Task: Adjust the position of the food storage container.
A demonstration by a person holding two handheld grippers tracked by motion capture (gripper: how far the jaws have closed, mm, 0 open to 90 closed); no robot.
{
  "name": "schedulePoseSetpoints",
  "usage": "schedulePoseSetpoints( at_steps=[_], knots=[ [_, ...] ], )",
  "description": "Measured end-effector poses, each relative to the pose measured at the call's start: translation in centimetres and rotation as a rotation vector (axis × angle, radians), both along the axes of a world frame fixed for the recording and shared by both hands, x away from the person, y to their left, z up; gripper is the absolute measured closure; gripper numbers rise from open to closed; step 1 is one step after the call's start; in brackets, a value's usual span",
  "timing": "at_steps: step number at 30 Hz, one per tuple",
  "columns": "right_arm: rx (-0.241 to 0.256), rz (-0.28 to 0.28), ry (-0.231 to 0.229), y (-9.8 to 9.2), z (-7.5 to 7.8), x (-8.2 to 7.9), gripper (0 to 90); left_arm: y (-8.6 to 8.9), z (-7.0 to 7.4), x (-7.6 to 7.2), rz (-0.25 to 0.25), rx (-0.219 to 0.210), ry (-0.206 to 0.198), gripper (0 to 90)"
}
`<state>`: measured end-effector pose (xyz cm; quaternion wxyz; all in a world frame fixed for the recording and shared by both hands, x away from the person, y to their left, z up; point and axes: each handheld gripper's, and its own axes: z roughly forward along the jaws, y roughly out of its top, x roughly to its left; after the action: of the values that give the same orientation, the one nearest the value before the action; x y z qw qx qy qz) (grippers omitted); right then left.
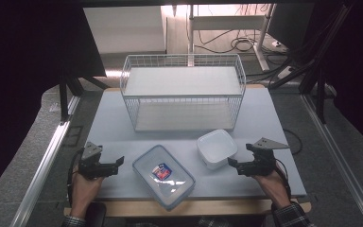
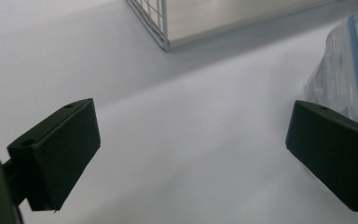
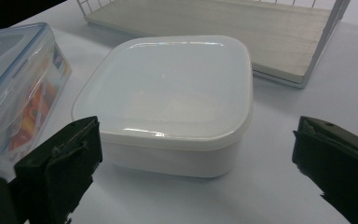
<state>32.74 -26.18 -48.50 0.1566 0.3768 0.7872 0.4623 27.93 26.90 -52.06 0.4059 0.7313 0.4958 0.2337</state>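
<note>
Your right claw [image 3: 193,172] gapes apart before the white tub [image 3: 168,105]: light, stiff, slick; grip its side walls below the lid.

Both hands come in over the worktop's near edge, each holding tongs. The left tongs [image 1: 118,163] sit near the near-left corner, jaws spread wide and empty, pointing right. The right tongs [image 1: 238,158] sit near the near-right corner, jaws likewise wide apart, pointing left.
</note>
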Motion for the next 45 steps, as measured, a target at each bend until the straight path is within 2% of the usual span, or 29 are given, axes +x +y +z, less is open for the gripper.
schedulePoseSetpoints(
  at_steps=[4, 7, 9, 15, 20, 21, 22, 25, 31, 32, 33, 37, 38, 40, 45],
  knots=[
    [0.010, 0.011, 0.004, 0.1, 0.1, 0.1, 0.0, -0.4, -0.2, 0.1, -0.018, -0.018, 0.007, 0.0],
    [-0.010, 0.017, 0.001, 0.4, 0.1, 0.0, 0.7, -0.6, -0.2, 0.2, -0.021, -0.018, 0.006, 0.0],
    [-0.033, 0.020, -0.006, 0.5, 0.3, 0.1, 2.8, -0.4, -0.4, 0.2, -0.012, -0.044, 0.008, 0.0],
    [-0.040, 0.018, 0.011, 0.5, 0.5, 0.2, 10.2, -0.3, -0.5, 0.3, -0.017, -0.088, 0.022, 0.2],
    [-0.036, 0.020, 0.014, 0.5, 1.0, 0.1, 23.6, -0.4, -0.6, 0.4, -0.026, -0.066, 0.024, 0.8],
    [-0.059, 0.017, -0.001, 0.7, 1.4, -0.1, 36.4, -0.4, -0.7, 0.4, -0.029, -0.058, 0.024, 0.8],
    [-0.059, 0.017, -0.001, 0.7, 1.4, -0.1, 36.4, -0.4, -0.7, 0.4, -0.029, -0.058, 0.024, 0.9],
    [-0.082, 0.044, -0.011, 1.1, 1.8, 0.0, 48.4, -0.4, -0.7, 0.3, -0.028, -0.045, 0.021, 0.9],
    [-0.087, 0.110, 0.033, 2.1, 1.9, 1.0, 60.2, -0.3, -0.6, 0.3, -0.021, -0.045, 0.013, 1.3],
    [-0.122, 0.133, 0.024, 2.5, 2.0, 1.4, 66.3, -0.3, -0.7, 0.3, -0.021, -0.045, 0.016, 1.3],
    [-0.132, 0.130, 0.019, 2.6, 2.1, 1.6, 68.5, -0.3, -0.8, 0.3, -0.026, -0.044, 0.020, 1.3],
    [-0.136, 0.130, -0.004, 3.2, 2.9, 2.6, 82.7, -0.4, -0.7, 0.3, -0.033, -0.035, 0.017, 1.5],
    [-0.136, 0.130, -0.004, 3.2, 2.9, 2.6, 82.7, -0.4, -0.7, 0.3, -0.033, -0.035, 0.017, 1.5],
    [-0.144, 0.125, -0.023, 3.6, 3.4, 3.2, 88.8, -0.4, -0.7, 0.3, -0.034, -0.033, 0.016, 1.6],
    [-0.164, 0.102, -0.007, 4.8, 3.6, 5.4, 89.3, -0.5, -0.8, 0.3, -0.040, -0.026, 0.019, 2.0]
  ],
)
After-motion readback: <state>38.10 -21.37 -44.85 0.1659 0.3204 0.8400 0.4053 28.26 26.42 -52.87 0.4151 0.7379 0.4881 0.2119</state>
